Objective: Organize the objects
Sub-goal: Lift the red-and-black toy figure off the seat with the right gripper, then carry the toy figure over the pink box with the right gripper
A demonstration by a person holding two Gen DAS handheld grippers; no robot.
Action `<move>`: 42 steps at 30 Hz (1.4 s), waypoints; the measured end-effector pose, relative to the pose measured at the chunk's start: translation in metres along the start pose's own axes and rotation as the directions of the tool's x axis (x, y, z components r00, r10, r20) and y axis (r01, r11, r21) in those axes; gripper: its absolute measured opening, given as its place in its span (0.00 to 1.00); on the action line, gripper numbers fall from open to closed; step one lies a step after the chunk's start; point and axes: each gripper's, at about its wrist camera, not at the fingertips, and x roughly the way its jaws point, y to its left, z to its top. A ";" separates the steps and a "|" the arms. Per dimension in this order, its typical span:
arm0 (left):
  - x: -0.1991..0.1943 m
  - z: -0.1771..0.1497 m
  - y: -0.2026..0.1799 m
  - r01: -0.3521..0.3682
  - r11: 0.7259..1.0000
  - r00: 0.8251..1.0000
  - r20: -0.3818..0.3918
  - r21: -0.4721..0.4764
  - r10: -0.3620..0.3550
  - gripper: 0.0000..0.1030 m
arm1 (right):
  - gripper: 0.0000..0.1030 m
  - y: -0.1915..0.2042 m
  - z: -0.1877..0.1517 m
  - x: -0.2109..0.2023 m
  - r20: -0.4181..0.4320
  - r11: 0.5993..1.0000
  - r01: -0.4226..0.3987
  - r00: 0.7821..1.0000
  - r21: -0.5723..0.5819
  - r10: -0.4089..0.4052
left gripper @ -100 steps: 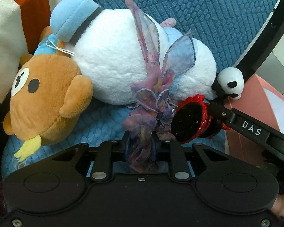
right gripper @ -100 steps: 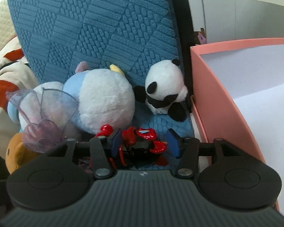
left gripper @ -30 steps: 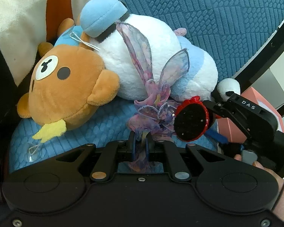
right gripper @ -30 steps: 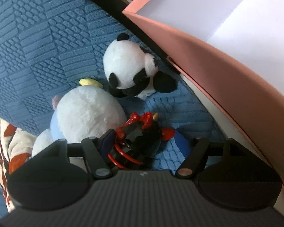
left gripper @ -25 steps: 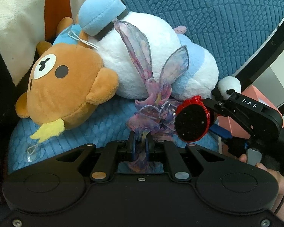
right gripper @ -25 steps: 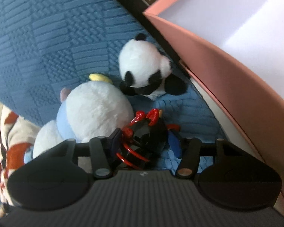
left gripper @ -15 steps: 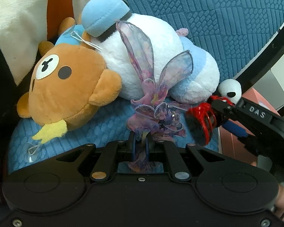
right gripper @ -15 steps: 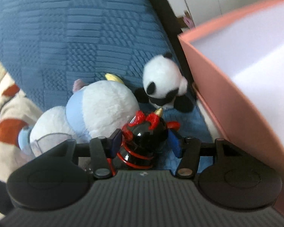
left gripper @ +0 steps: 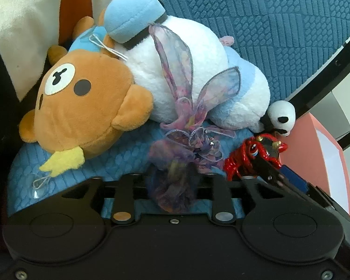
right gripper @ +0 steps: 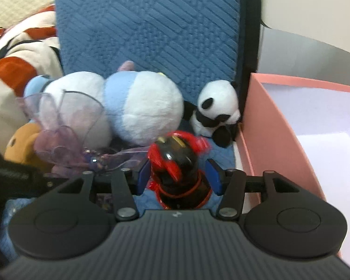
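Observation:
A sheer purple ribbon bow (left gripper: 182,107) lies on the blue seat cushion (left gripper: 116,161), its bunched tail between the fingers of my left gripper (left gripper: 172,177). The jaws are opening and stand off the fabric on both sides. My right gripper (right gripper: 178,175) is shut on a black toy figure with red horns (right gripper: 177,163), held upright just above the seat. The left wrist view shows that toy (left gripper: 252,156) at lower right. A pink box (right gripper: 268,128) with a white inside stands right of the seat.
A brown bear plush (left gripper: 86,107), a white and blue plush (left gripper: 186,70) and a small panda (right gripper: 217,107) lie against the blue chair back (left gripper: 268,23). A cream and orange striped plush (left gripper: 23,23) fills the left. The black chair frame (right gripper: 252,35) separates seat and box.
My left jaws have spread apart off the ribbon's tail. The right gripper has rolled upright and risen with the toy, which now shows its side instead of its round base.

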 end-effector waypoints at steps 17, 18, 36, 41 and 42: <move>0.031 0.002 -0.008 -0.019 1.000 0.999 -0.046 0.009 0.019 0.14 | 0.60 -0.002 0.000 0.036 -0.007 0.998 -0.061 0.998 -0.024 0.061; 0.029 0.001 -0.009 -0.014 1.000 0.999 -0.042 0.012 0.015 0.13 | 0.59 -0.002 0.001 0.034 -0.005 0.998 -0.062 0.998 -0.024 0.062; -0.027 -0.018 -0.008 0.008 0.998 1.000 0.007 0.059 -0.009 0.11 | 0.57 -0.007 -0.004 -0.031 -0.060 0.995 -0.094 0.994 0.046 0.096; -0.046 -0.030 -0.009 0.021 0.999 0.999 0.028 0.038 -0.023 0.11 | 0.57 -0.009 -0.004 -0.053 -0.066 0.993 -0.100 0.992 0.056 0.104; -0.051 -0.032 -0.010 0.024 0.999 0.999 0.031 0.036 -0.026 0.11 | 0.57 -0.008 -0.003 -0.058 -0.071 0.994 -0.101 0.992 0.052 0.104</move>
